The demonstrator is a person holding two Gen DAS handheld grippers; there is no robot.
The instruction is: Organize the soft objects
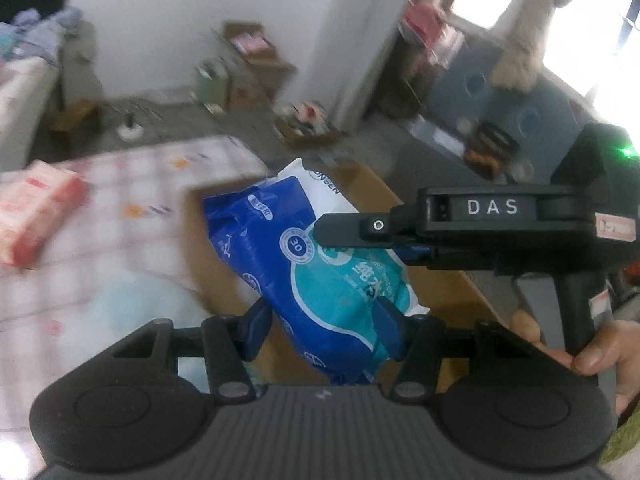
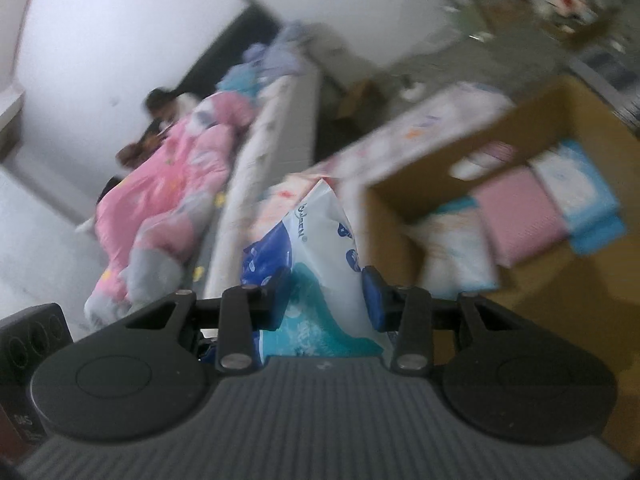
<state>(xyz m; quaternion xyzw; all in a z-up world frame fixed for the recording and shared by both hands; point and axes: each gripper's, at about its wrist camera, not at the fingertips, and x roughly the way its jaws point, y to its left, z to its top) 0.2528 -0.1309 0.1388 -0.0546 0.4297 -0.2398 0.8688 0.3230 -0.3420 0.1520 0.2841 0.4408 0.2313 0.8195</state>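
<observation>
A blue, teal and white pack of wipes [image 1: 316, 276] hangs in the air, held from two sides. My left gripper [image 1: 325, 320] is shut on its lower part, blue pads pressing on both faces. My right gripper [image 1: 352, 240] reaches in from the right and clamps the pack higher up. In the right wrist view the same pack [image 2: 320, 232] stands between the pads of the right gripper [image 2: 326, 298], which is shut on it. An open cardboard box [image 2: 400, 200] lies just right of and below the pack, and its brown inside [image 1: 440, 300] shows behind the pack.
The box holds a pink pack [image 2: 516, 216] and blue-white packs [image 2: 576, 188]. A pink pack [image 1: 36, 212] lies on the checked bed sheet [image 1: 128, 216]. A person lies under a pink blanket [image 2: 172, 184] on another bed. A hand [image 1: 600, 352] grips the right gripper's handle. The floor beyond is cluttered.
</observation>
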